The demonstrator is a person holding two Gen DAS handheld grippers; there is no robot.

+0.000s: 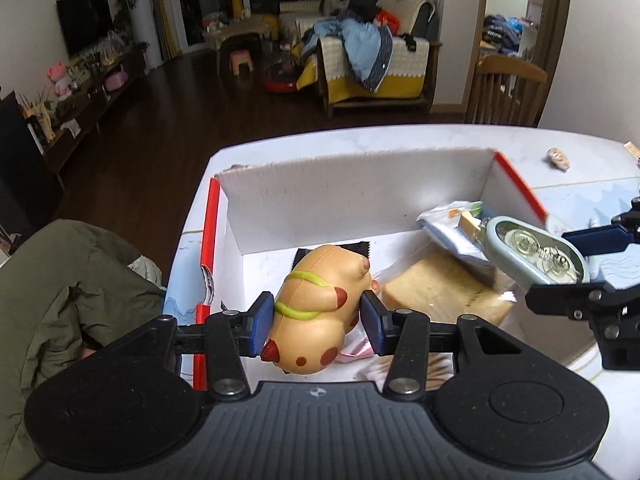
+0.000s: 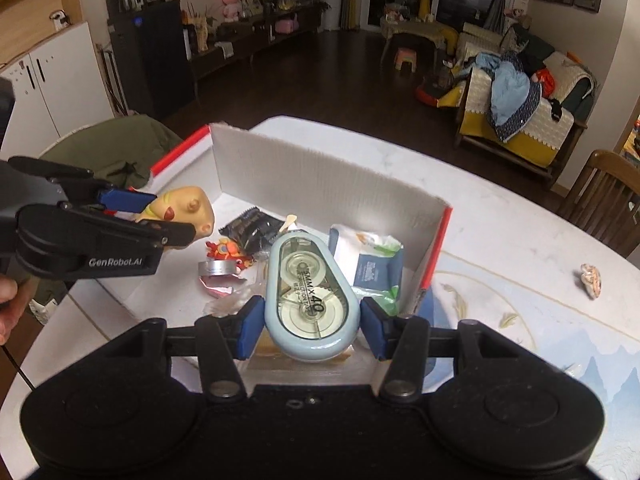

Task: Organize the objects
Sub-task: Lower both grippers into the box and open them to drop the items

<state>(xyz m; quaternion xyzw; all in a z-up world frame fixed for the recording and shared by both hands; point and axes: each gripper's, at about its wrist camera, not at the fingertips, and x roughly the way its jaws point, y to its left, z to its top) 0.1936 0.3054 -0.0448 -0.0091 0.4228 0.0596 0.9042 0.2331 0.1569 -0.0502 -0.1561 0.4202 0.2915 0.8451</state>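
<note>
A white cardboard box (image 1: 352, 200) with red edges stands on the table; it also shows in the right wrist view (image 2: 320, 184). My left gripper (image 1: 318, 322) is shut on a tan toy figure (image 1: 316, 304) with red spots, held over the box's left part; both show in the right wrist view, gripper (image 2: 160, 218) and toy (image 2: 192, 210). My right gripper (image 2: 310, 326) is shut on a pale blue correction tape dispenser (image 2: 310, 300), held over the box's right part; in the left wrist view the gripper (image 1: 592, 264) and dispenser (image 1: 536, 252) are at right.
Inside the box lie a wipes packet (image 2: 372, 264), a black sachet (image 2: 250, 226), a metal tape roll (image 2: 218, 269), a small orange toy (image 2: 228, 250) and a brown block (image 1: 444, 296). A shell (image 2: 591, 277) lies on the table at right. A green jacket (image 1: 60, 304) hangs left.
</note>
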